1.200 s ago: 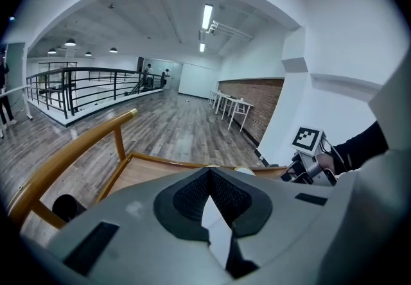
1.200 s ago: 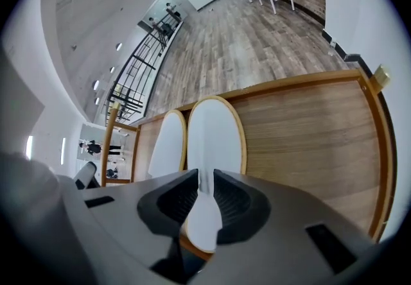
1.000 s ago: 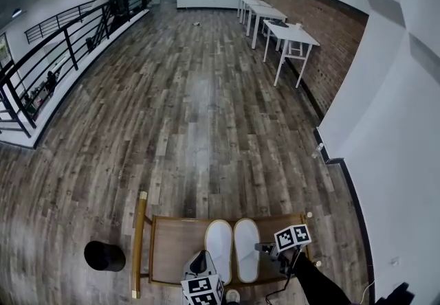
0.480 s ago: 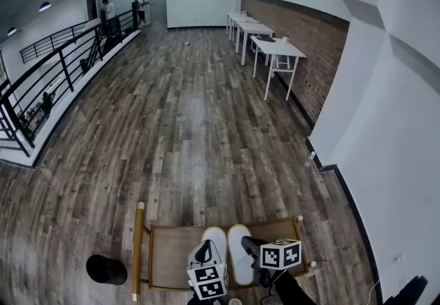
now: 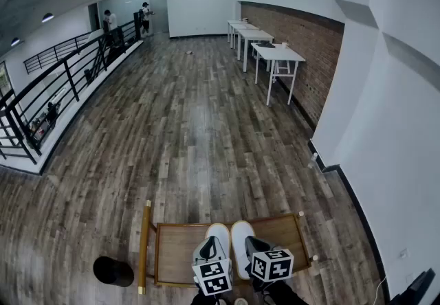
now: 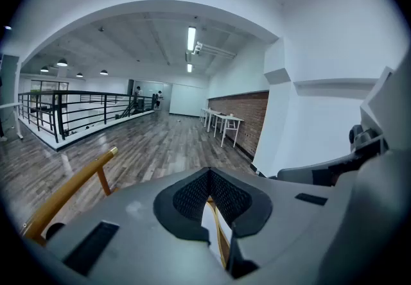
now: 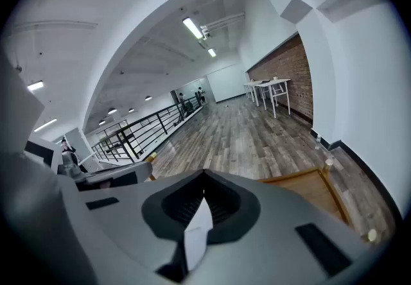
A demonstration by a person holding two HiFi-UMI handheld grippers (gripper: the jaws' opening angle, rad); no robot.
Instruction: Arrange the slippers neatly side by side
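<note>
on the wooden bench [image 5: 175,255] two white slippers [image 5: 230,233] lie side by side; likely soft, light, best pinched at the heel rim. left gripper [image 5: 210,247] and right gripper [image 5: 251,243] hover above, jaws together, empty.

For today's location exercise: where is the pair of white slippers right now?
The slippers lie side by side on the wooden stand at the head view's bottom centre, with a black round object on the floor to its left.
</note>
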